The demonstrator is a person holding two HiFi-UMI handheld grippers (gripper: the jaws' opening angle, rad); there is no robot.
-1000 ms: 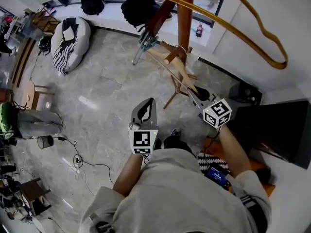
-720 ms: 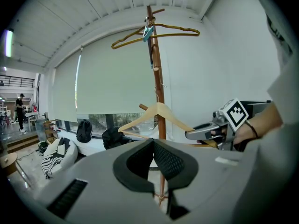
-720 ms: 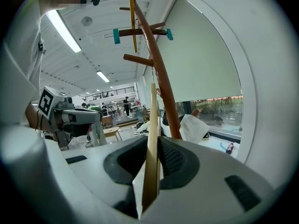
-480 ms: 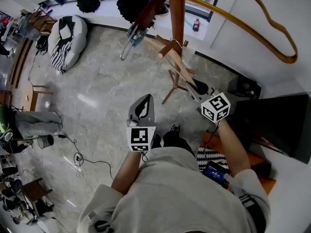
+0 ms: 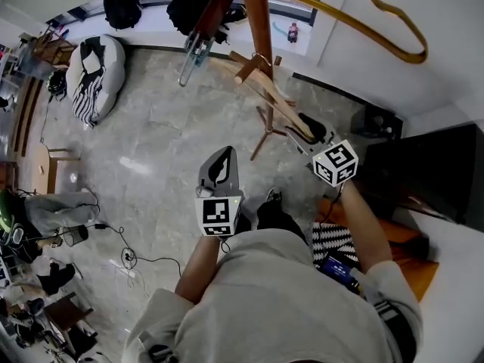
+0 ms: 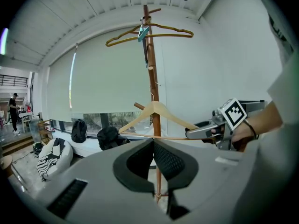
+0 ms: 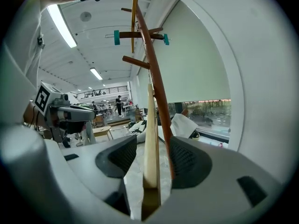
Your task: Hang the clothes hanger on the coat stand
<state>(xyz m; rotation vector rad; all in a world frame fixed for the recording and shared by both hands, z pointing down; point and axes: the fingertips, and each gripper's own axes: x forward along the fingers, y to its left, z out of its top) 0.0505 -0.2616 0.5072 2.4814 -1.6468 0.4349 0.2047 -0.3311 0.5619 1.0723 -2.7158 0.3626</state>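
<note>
A pale wooden hanger [image 5: 276, 100] hangs by its hook against the brown pole of the coat stand [image 5: 261, 21], beside a lower peg. My right gripper [image 5: 306, 131] is at the hanger's right end. Its jaws have just been opening. In the right gripper view the hanger [image 7: 150, 139] stands between the pads with a gap on each side, and the pole [image 7: 156, 78] rises behind it. My left gripper [image 5: 221, 165] is held lower left, away from the hanger, shut on nothing. The left gripper view has the hanger [image 6: 156, 111], the pole [image 6: 152, 69] and the right gripper [image 6: 194, 133].
A second, yellowish hanger [image 6: 149, 34] sits on the stand's top with a teal clip. Two dark backpacks [image 5: 121, 2] and a white beanbag [image 5: 91, 66] lie by the window. A black cabinet [image 5: 423, 180] stands at the right. Cables trail on the stone floor [image 5: 151, 142].
The right gripper's jaws look a little wider round the hanger's end. Both hands stay about where they were. The head view has drifted slightly.
</note>
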